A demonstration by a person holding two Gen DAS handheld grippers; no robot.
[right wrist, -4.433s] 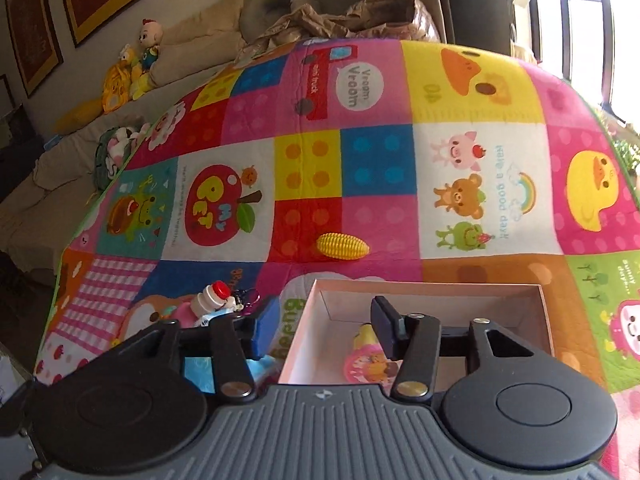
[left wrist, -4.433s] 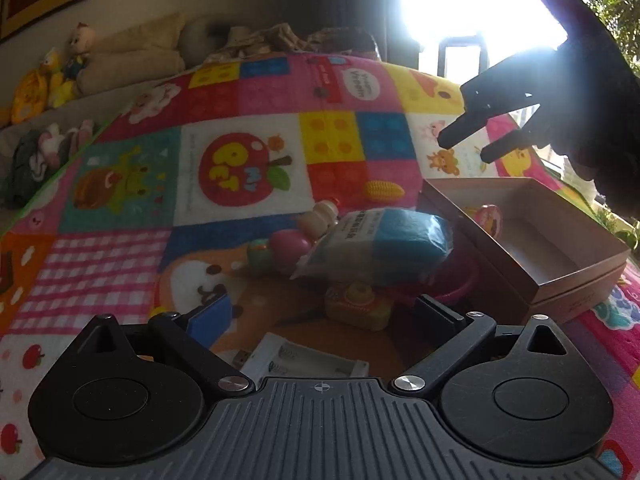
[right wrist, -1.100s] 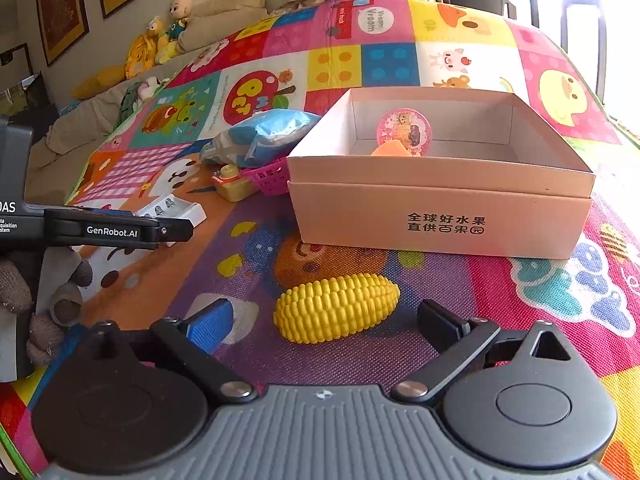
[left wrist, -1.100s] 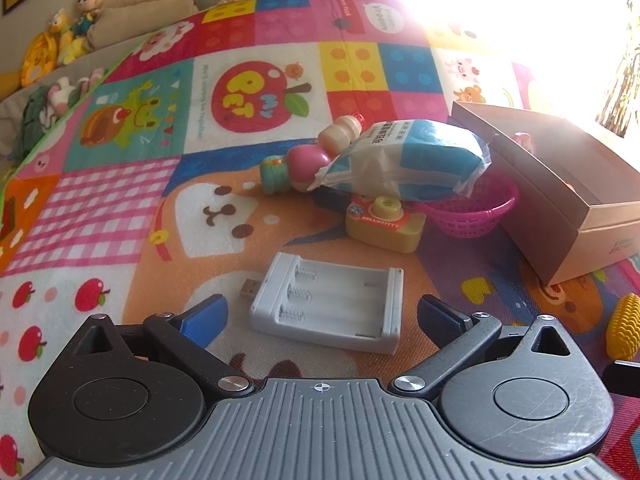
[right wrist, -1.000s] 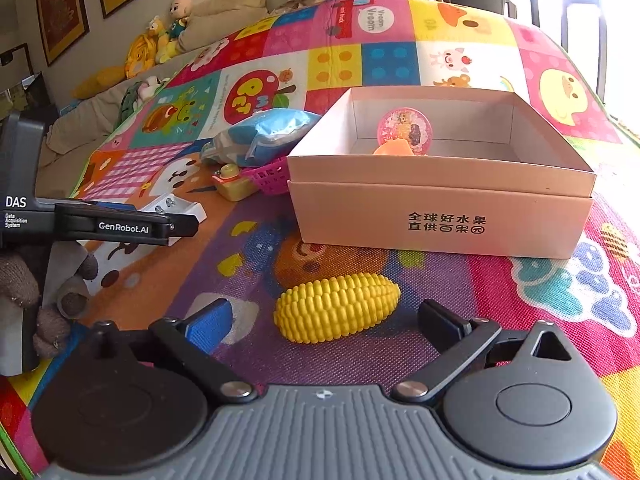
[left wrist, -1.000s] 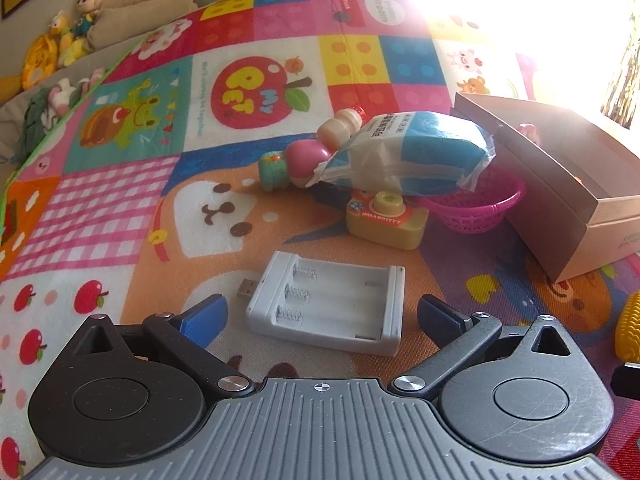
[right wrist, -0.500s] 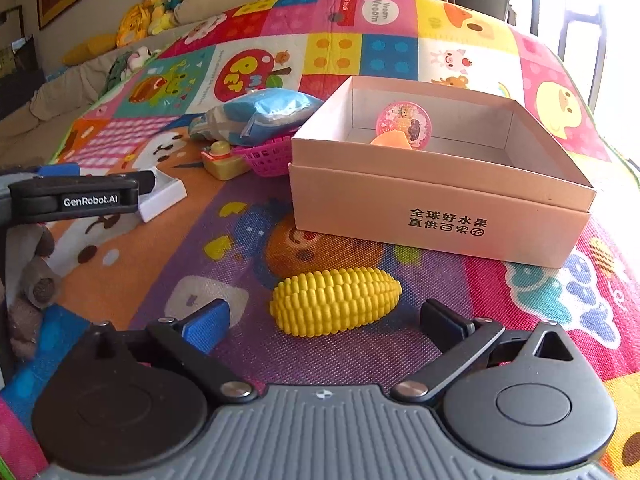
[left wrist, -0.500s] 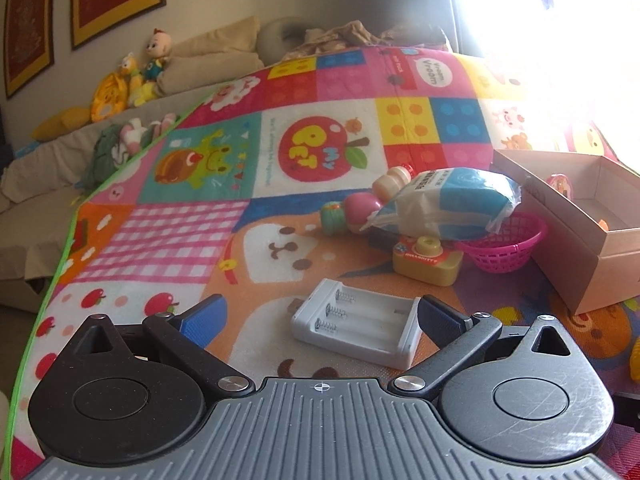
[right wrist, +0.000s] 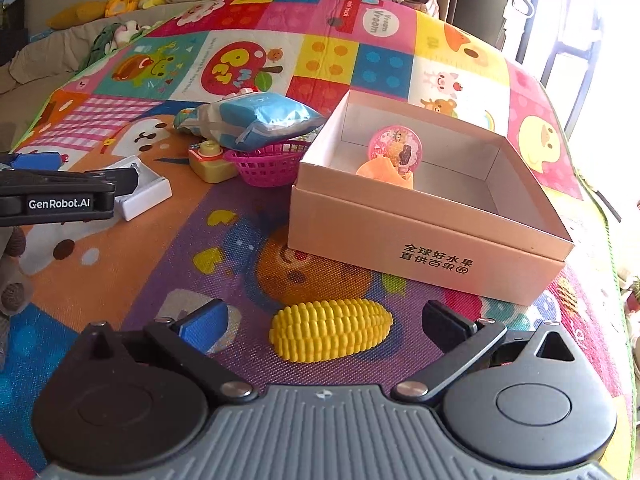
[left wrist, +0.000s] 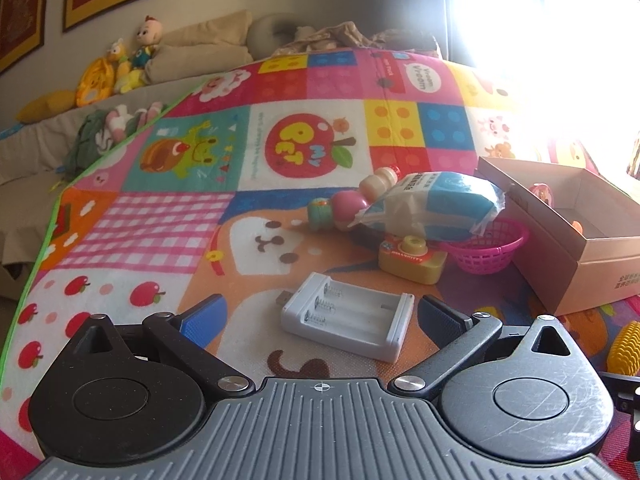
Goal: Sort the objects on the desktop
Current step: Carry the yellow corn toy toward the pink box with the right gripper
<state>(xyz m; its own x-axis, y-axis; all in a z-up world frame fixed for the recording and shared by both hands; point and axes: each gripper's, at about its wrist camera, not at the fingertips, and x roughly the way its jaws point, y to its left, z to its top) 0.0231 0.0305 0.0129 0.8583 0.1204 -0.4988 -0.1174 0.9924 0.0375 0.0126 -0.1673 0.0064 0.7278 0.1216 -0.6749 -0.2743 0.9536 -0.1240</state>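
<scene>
A bright patchwork mat (left wrist: 168, 216) covers the floor up to a sofa (left wrist: 36, 148) with plush toys. The left gripper (left wrist: 320, 312) gapes wide around a white charger (left wrist: 346, 316); the right gripper (right wrist: 324, 320) gapes around the corn (right wrist: 330, 334). The box (right wrist: 420, 236) sits just beyond, basket (right wrist: 268, 166) beside it. Bare mat lies left.

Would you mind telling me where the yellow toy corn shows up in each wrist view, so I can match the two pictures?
Left wrist: the yellow toy corn is cut off at the far right edge, low in the frame.
Right wrist: the corn lies bottom centre, between the open fingers of the right gripper.
Shared landmark: the cardboard box stands just beyond the corn in both views.
</scene>
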